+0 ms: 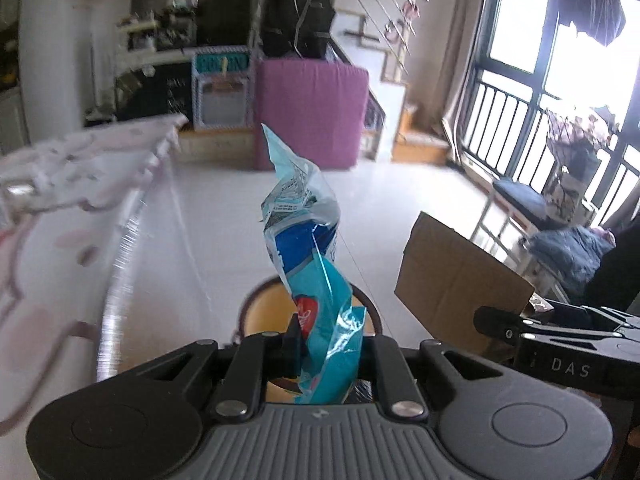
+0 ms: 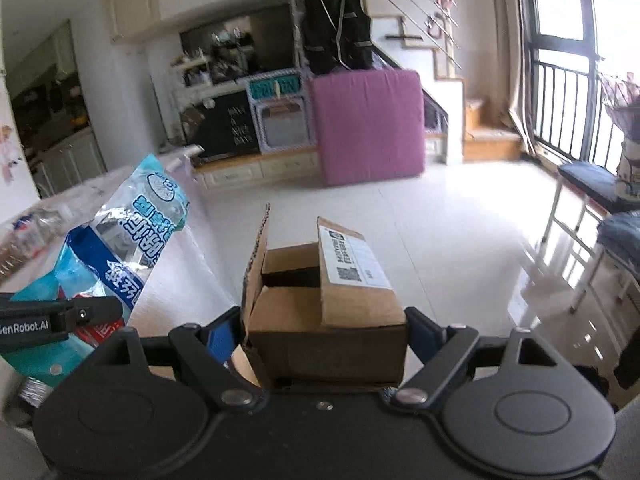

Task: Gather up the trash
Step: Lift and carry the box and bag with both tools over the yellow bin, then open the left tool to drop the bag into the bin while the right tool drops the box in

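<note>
Nearest in the left wrist view, the left tool (image 1: 320,354) is pinched almost together on the lower end of a crumpled light-blue and silver plastic snack wrapper (image 1: 308,248), which stands up toward 12 o'clock from the grip; held by its tail like this, the limp film probably stays clear of the fingers for dropping. In the right wrist view the right tool (image 2: 326,336) is spread wide, its blue-padded fingers (image 2: 219,340) pressing both side walls of a small brown cardboard box (image 2: 320,308) with its top flaps open, a grip that likely needs the full span because the box is rigid and broad. A white shipping label (image 2: 356,258) with black print and a code block sits on one raised flap; its text is too small to read. At 9 o'clock in that view the wrapper shows again, with large Chinese characters on a blue band, and the side of the left tool reads "GenRobot.AI". From the left, the right tool's side at 3 o'clock reads "DAS". Just below the wrapper lies a round yellow-lined container with a dark rim (image 1: 260,312), possibly the bin. At 9 o'clock runs a worktop (image 1: 60,220) under a pale patterned cover. Farthest, at 12 o'clock, a purple upright mat (image 1: 312,112) leans by a dark board reading "HAVE A NICE DAY".
</note>
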A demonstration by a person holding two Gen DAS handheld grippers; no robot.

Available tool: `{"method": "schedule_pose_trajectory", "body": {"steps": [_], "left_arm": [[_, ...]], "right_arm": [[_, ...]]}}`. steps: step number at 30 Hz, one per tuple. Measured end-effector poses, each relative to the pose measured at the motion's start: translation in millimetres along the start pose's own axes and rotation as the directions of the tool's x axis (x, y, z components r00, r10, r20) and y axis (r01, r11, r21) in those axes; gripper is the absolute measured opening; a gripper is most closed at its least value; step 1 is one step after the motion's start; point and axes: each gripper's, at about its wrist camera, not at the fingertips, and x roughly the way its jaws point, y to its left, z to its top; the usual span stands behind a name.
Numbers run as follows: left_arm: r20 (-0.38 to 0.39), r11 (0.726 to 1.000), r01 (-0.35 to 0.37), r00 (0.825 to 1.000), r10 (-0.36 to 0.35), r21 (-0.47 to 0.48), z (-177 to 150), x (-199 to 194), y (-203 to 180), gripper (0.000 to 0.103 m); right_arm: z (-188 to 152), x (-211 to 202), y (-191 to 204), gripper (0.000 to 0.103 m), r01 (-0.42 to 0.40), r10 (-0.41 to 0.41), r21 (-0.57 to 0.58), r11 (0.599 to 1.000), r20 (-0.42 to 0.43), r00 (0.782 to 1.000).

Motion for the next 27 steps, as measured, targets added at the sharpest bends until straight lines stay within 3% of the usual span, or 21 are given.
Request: {"method": "schedule_pose_trajectory", "body": {"steps": [7,13,17,21,27], "left_arm": [[-0.156,0.994,0.067,0.985,-0.079,-0.083,3,83,5,0.016],[-0.330,0.986,0.073,0.936,-0.119,-0.150,7,156,15,0.016],[-0.432,0.978,0.063,0.890,-0.145,-0.199,15,206,22,0.016],[-0.542,0.950,0.057,0.810,-0.223,-0.306,16,257,32,0.016],[-0.653,0.948,-0.008,0.727,-0.214,-0.319,18,322,45,0.016]], "right_arm": [[-6,55,-20,0.085,0.034,-0.032,0.016,0.999,-0.103,0.994],[1,99,-28,0.085,0.039,-0.036,0.011,0.999,-0.202,0.979],[6,131,-33,0.085,0.041,-0.037,0.009,0.999,-0.263,0.964],[14,158,-32,0.085,0.038,-0.035,0.005,0.999,-0.318,0.947],[24,188,-31,0.085,0.032,-0.030,0.000,0.999,-0.382,0.924]]}}
